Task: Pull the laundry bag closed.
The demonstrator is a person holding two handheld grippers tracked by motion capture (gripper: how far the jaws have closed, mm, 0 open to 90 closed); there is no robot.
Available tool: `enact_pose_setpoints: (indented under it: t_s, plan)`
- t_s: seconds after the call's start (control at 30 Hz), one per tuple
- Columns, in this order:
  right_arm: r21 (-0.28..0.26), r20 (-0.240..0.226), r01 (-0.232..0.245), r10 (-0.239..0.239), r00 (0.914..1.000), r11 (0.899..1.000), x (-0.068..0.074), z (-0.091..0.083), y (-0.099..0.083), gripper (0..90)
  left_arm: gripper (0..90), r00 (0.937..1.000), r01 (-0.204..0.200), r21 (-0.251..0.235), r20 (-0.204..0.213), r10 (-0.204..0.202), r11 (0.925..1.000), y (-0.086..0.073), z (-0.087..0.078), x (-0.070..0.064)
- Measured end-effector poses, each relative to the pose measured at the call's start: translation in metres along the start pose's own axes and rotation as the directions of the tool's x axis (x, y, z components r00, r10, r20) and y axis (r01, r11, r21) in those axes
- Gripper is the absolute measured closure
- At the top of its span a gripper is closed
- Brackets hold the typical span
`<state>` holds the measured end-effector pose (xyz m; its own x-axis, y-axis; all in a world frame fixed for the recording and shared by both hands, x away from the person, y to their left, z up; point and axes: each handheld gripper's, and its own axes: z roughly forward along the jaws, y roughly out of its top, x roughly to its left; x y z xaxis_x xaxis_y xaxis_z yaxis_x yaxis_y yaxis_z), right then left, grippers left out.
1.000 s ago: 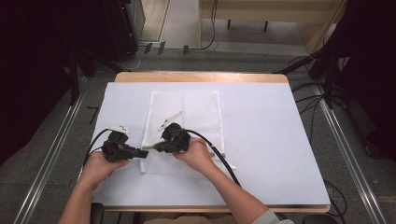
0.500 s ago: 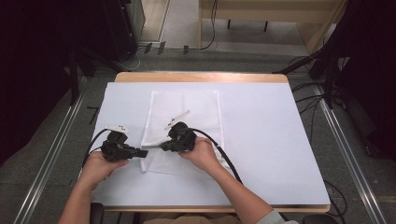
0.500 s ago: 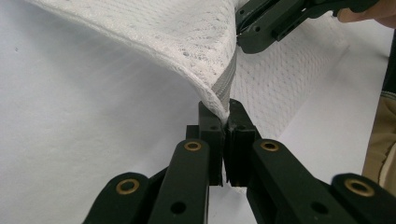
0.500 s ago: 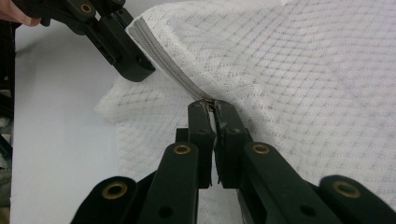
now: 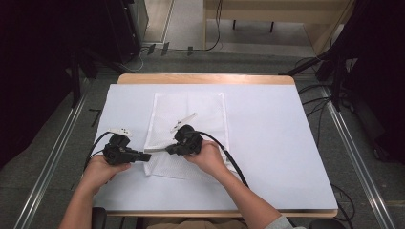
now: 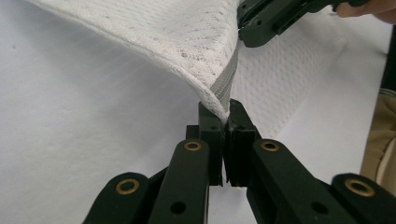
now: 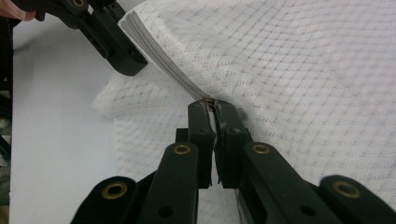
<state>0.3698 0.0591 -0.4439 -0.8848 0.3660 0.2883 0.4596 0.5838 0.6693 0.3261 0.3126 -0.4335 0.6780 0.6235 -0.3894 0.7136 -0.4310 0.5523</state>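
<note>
A white mesh bag (image 5: 191,112) lies flat on the white table cover (image 5: 277,143), its near-left edge lifted. My left gripper (image 5: 147,156) is shut on the bag's corner at the end of a grey zipper (image 6: 224,86), seen close up in the left gripper view (image 6: 227,109). My right gripper (image 5: 168,150) is shut on the zipper line (image 7: 163,60) a short way along the same edge (image 7: 214,106). The two gripper tips sit close together, the other gripper showing in each gripper view (image 6: 266,23) (image 7: 116,51). What the right jaws pinch at the zipper is too small to tell.
The wooden table edge (image 5: 205,78) runs along the far side. Cables (image 5: 229,157) trail from both grippers across the cover toward the person. Dark equipment and floor cables surround the table.
My right gripper has shifted slightly to the right along the bag's near edge. The left gripper has stayed in place, still holding the corner.
</note>
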Motion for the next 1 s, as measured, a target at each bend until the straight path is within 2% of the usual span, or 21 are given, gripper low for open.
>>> enact_pose_setpoints:
  t_s: [0.17,0.33,0.5,0.7,1.0]
  plan:
    - [0.002,0.009,0.008,-0.008,0.9999,1.0,0.0,0.0,-0.001,88.5,88.6,0.9998,0.018,-0.003,0.007,-0.018,0.9998,-0.001,-0.001,0.001]
    - [0.011,0.015,-0.004,0.004,0.9999,1.0,-0.004,-0.003,-0.006,88.5,88.6,0.9997,0.026,-0.003,-0.001,-0.026,0.9997,-0.001,-0.002,0.003]
    - [-0.001,0.014,-0.015,0.015,0.9998,1.0,-0.009,-0.007,-0.008,88.5,88.5,0.9998,0.021,-0.005,-0.002,-0.021,0.9998,-0.001,-0.002,0.002]
    - [0.018,0.03,-0.002,0.001,0.9995,1.0,-0.009,-0.008,-0.009,88.5,88.6,0.9997,0.023,0.0,0.002,-0.023,0.9997,-0.002,-0.002,0.002]
    - [0.016,0.036,-0.018,0.017,0.9992,1.0,-0.016,-0.014,-0.018,88.5,88.6,0.9997,0.023,0.008,0.001,-0.023,0.9997,-0.002,-0.002,0.002]
